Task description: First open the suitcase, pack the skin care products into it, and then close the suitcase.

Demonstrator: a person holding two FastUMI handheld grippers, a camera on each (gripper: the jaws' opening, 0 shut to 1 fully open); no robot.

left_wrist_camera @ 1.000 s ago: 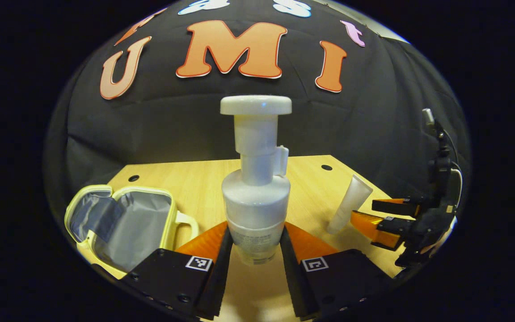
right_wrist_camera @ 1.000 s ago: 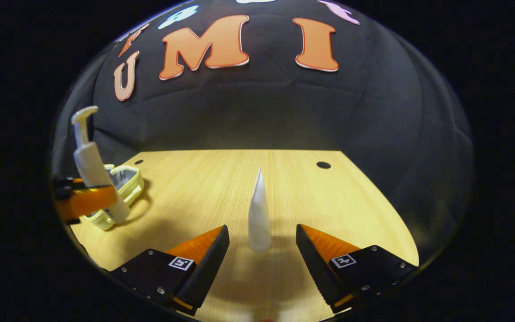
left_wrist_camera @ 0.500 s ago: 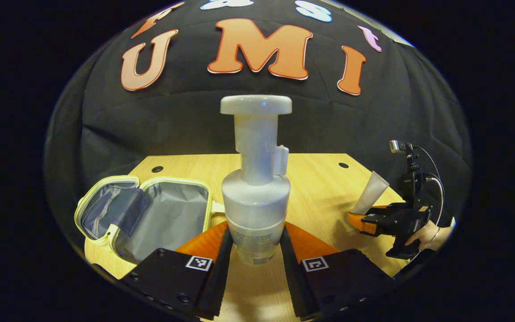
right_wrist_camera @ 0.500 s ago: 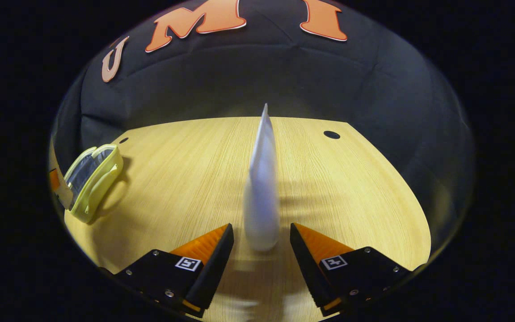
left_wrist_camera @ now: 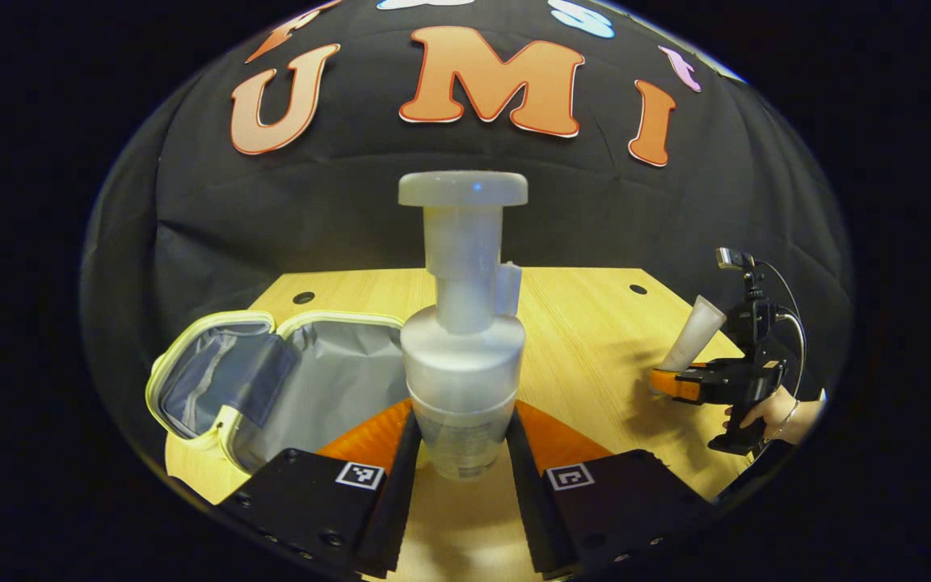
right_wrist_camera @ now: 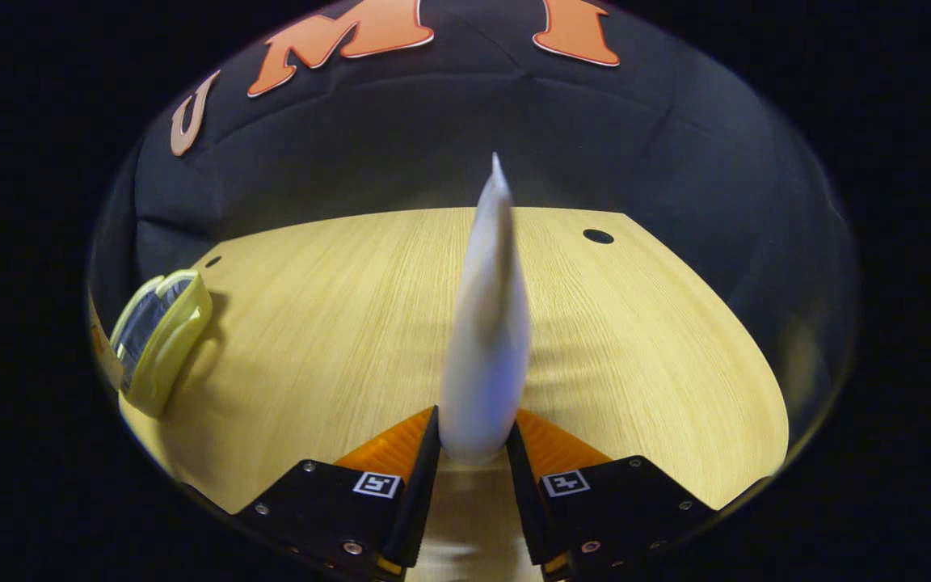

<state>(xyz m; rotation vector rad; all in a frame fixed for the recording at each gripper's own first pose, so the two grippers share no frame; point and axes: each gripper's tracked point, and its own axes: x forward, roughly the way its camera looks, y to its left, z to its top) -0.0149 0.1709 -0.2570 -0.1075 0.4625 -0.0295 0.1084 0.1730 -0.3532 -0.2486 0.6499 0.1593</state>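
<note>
Two products are in the grip at once, and both are tall things pinched low down, which is where I judge the trouble lies. The left gripper (left_wrist_camera: pixel 459 453) has both fingers pressed on the clear lower body of the pump bottle (left_wrist_camera: pixel 462 323), with the wide pump head far above the pinch; a quick swing toward the suitcase (left_wrist_camera: pixel 271 380) could tip it or let it slide through the fingers. The suitcase lies open on the table (right_wrist_camera: pixel 352 323), its grey lining showing, just to the left of the bottle and near it. The raised lid and the pale yellow rim sit close to the path, so a low carry could knock the bottle's base against that rim and shove the case along the wood.

The right gripper (right_wrist_camera: pixel 473 453) has its fingers pressed on the rounded bottom end of the white tube (right_wrist_camera: pixel 486 323), which stands up and tapers to a thin edge. A soft tube may flex or pivot in such a hold. From this side the suitcase is well apart, far to the left.

Seen from the left gripper view, the hand (left_wrist_camera: pixel 768 408) holds the right gripper level, fingers pointing toward the suitcase, with the tube tilted.
</note>
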